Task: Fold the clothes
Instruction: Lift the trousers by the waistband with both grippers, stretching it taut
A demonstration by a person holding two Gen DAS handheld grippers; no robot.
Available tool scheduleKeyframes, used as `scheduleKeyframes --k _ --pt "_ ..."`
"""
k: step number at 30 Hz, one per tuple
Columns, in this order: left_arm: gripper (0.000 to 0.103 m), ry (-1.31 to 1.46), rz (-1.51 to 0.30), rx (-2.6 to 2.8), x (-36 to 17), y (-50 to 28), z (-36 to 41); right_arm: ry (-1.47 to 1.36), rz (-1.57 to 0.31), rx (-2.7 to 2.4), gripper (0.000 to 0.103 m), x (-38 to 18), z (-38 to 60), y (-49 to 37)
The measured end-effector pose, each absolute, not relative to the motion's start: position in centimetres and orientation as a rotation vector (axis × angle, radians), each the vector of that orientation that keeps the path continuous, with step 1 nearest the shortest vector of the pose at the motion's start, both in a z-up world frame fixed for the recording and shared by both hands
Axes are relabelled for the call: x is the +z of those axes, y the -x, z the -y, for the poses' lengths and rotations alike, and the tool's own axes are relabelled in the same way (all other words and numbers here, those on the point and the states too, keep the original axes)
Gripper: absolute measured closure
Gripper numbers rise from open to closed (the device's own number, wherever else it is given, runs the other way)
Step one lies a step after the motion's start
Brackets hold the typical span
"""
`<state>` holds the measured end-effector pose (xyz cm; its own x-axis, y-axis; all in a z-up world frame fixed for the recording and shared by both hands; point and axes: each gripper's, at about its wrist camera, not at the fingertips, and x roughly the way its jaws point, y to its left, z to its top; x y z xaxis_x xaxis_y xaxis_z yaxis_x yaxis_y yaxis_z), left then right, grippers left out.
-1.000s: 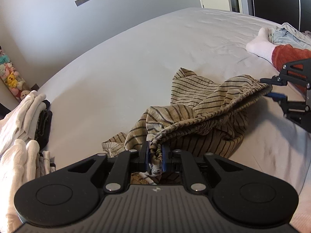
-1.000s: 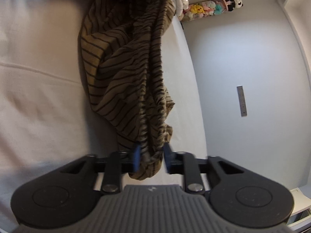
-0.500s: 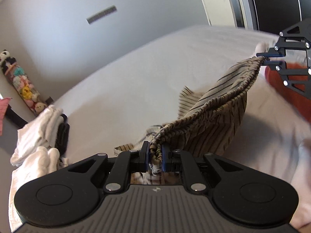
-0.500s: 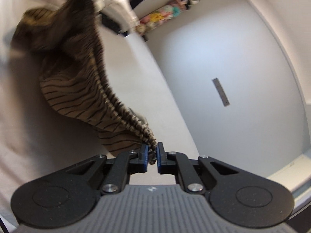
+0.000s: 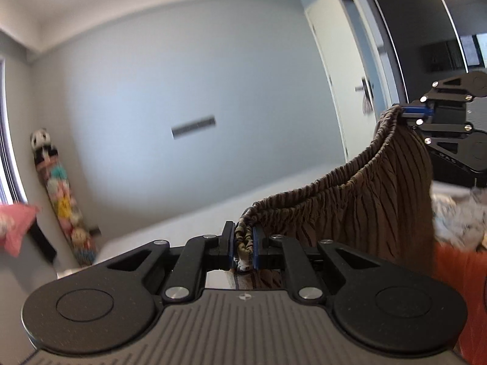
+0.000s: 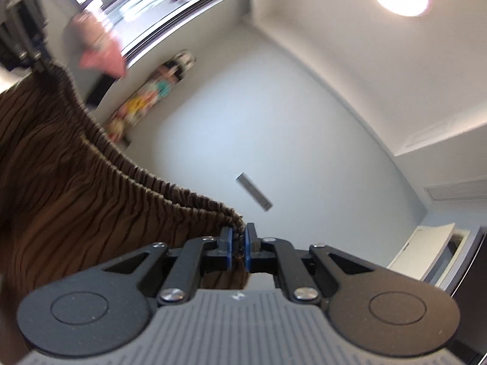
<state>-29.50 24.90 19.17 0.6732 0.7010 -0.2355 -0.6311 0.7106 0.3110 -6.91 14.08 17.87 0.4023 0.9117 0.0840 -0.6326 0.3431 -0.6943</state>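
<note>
Black gripper [image 5: 243,245], blue pads, silver screws

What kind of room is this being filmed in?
Most likely a bedroom at home. A column of stuffed toys topped by a panda stands in the corner, loose clothes lie heaped at the right, and a striped brown garment is being held up.

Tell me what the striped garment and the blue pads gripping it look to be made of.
Striped garment: thin woven cloth, brown with dark stripes, matte; it drapes in soft folds and its gathered edge looks elasticated. Possibly cotton or linen, not certain. Blue pads on the left gripper, and likewise on the right gripper: smooth, matte, perhaps rubber or plastic; the frames cannot settle which.
</note>
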Motion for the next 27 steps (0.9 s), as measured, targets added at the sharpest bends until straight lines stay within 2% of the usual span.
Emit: scheduleKeyframes --k 5,9,13,16,20,23,27 --pt "0.090 -0.271 -0.453 0.758 22.0 26.7 -29.9 0.609 0.471 1.086 0.094 21.8 -18.4 6.1" --pt "0.090 -0.355 -0.584 0.805 20.0 22.8 -34.2 0.690 0.413 1.093 0.095 19.4 -25.4 3.7" --pt "0.090 -0.403 -0.585 0.865 19.7 20.2 -37.9 0.728 0.393 1.069 0.095 17.6 -30.0 2.1" --pt "0.090 -0.441 -0.568 0.907 19.9 18.5 -40.3 0.672 0.378 1.043 0.095 18.6 -33.6 1.4" --pt "0.090 -0.547 -0.490 0.920 22.0 18.9 -38.5 0.570 0.406 1.021 0.095 21.0 -34.6 0.8" --pt "0.090 -0.591 -0.490 0.885 21.6 20.0 -37.7 0.568 0.400 1.059 0.095 21.1 -34.4 0.8" --pt "0.090 -0.573 -0.562 0.802 16.8 21.2 -36.6 0.639 0.328 1.133 0.094 17.1 -33.4 0.7"
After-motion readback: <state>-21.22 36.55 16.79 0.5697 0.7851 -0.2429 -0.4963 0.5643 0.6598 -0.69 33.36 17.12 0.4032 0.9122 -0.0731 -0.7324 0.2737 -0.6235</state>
